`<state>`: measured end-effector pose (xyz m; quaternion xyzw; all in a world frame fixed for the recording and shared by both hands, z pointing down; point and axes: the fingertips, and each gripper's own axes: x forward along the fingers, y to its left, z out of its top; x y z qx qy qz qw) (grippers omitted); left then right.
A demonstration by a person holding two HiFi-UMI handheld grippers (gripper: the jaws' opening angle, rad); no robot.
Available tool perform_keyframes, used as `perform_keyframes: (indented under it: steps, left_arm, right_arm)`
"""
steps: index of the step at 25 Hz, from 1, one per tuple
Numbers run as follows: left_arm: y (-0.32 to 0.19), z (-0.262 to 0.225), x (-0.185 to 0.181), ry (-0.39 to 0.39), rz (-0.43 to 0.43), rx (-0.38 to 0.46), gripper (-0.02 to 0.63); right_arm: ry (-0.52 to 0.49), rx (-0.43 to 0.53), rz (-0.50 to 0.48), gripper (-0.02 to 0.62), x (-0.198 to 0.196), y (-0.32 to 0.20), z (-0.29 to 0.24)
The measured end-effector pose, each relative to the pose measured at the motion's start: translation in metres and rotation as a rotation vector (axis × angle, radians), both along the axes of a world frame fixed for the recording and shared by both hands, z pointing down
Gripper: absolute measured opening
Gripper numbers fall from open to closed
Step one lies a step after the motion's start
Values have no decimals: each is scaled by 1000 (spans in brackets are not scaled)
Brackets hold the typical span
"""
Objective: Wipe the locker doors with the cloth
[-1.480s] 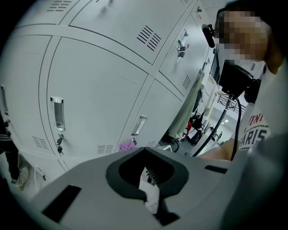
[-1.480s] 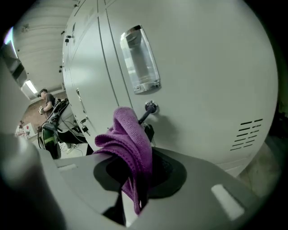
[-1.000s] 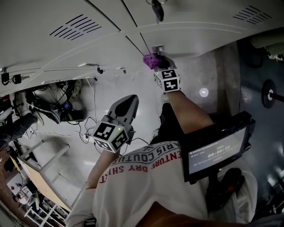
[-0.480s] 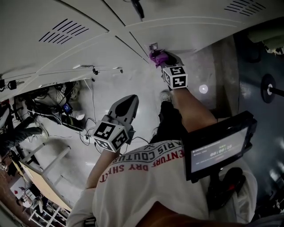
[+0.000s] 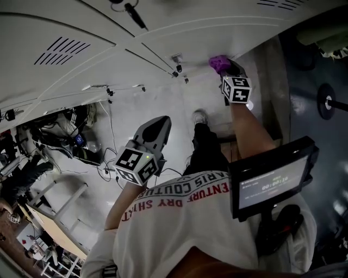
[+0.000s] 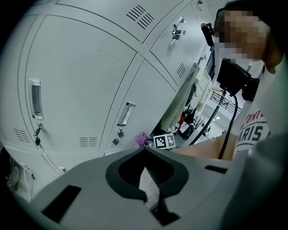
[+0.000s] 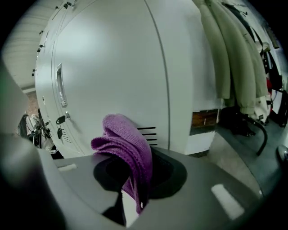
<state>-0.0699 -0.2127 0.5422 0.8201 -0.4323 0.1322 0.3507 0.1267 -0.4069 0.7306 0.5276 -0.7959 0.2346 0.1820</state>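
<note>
A purple cloth (image 5: 219,63) is pressed against the white locker doors (image 5: 179,32) low down, near the floor. My right gripper (image 5: 224,67) is shut on it, arm stretched forward. In the right gripper view the cloth (image 7: 126,146) bunches up out of the right gripper (image 7: 133,173), in front of a locker door (image 7: 112,67) with a small vent. My left gripper (image 5: 156,126) hangs back near the person's body, shut and empty. In the left gripper view the left gripper (image 6: 145,152) points toward the lockers (image 6: 81,90), with the cloth (image 6: 143,139) far off.
Keys hang in the door locks (image 5: 133,13). Pale coats (image 7: 234,58) hang to the right of the lockers. A tangle of cables and gear (image 5: 70,136) lies on the floor at left. A monitor (image 5: 272,182) sits at the person's chest. A round weight (image 5: 326,103) lies at right.
My right gripper has slid the cloth to the right along the lower locker door, away from the lock. The left gripper has stayed where it was.
</note>
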Motion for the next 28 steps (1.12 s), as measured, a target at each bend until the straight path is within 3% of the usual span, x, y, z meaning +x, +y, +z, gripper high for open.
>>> perform_keyframes:
  steps: [5,10,14,17,22,28]
  left_arm:
    - [-1,-1,-1,-5,4,6,2]
    - [-8,0,-7,-8,5,5,2]
    - [0,-22,1,-16,25,30,2]
    - [10,-48,8,-11,47,64,2]
    - [46,-99,15,-8,112,141,2]
    - [130,-184,8,10,160,265,2]
  right_arm:
    - [32,-6,71,77,40,-7,3]
    - [60,-19,88,75,51,-9,8]
    - [35,7,65,75,53,12,-21]
    - [-44,48,15,75,41,44,-70]
    - [-170,176,-160,75,-2,125,-197]
    - [-290,196,-283,75,-43,259,-339]
